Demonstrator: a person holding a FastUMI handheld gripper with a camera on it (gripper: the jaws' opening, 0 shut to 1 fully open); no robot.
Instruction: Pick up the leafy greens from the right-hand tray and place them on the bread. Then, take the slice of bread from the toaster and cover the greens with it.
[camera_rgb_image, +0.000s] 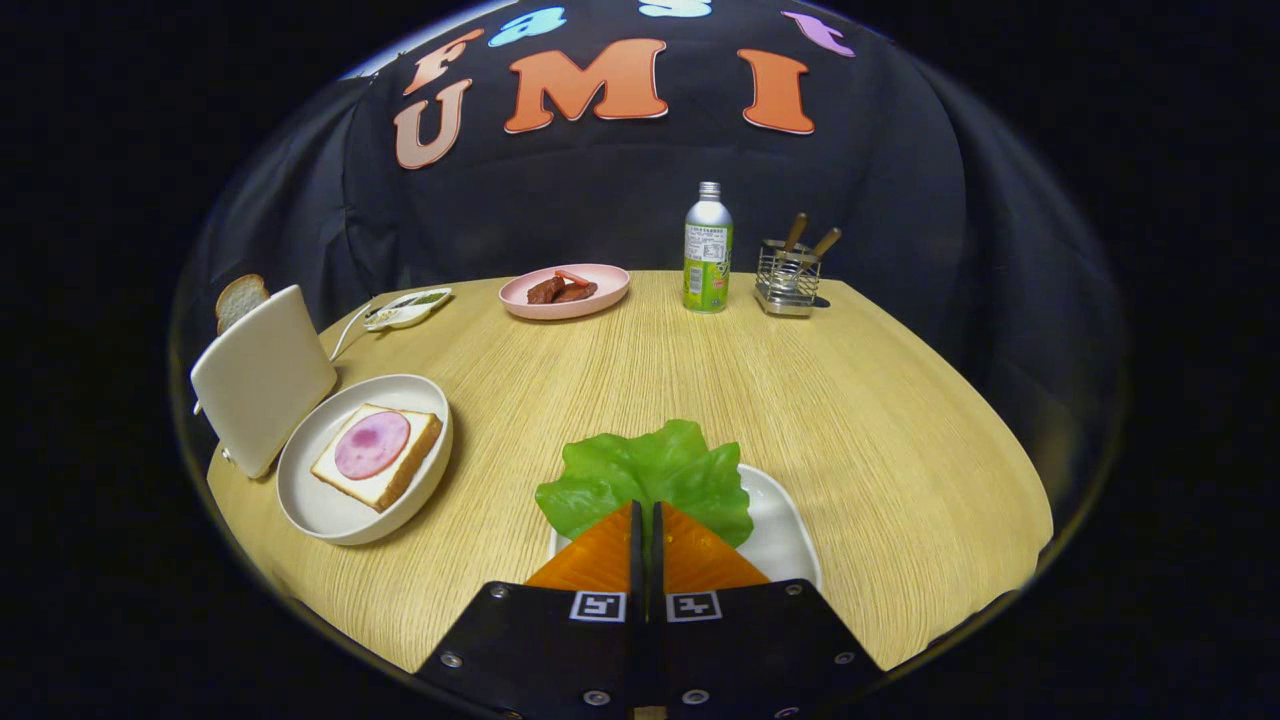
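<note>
The gripper (645, 515) has its fingers pressed nearly together, only a thin slit between them, and the near edge of the leafy greens (650, 475) sits in that slit — so I judge the greens are pinched. They lie over the right-hand tray (785, 540), seemingly not lifted (hard to tell).

Both main steps are left: the bread (385, 460) with its pink ham slice waits in the white plate (340, 520) to the left, uncovered, and the second slice (240, 298) stands in the toaster (262, 378).

Farther off — a pink plate (565, 292) with sausages, a bottle (707, 250), a wire holder (787, 278). The path from tray to plate seems free.
</note>
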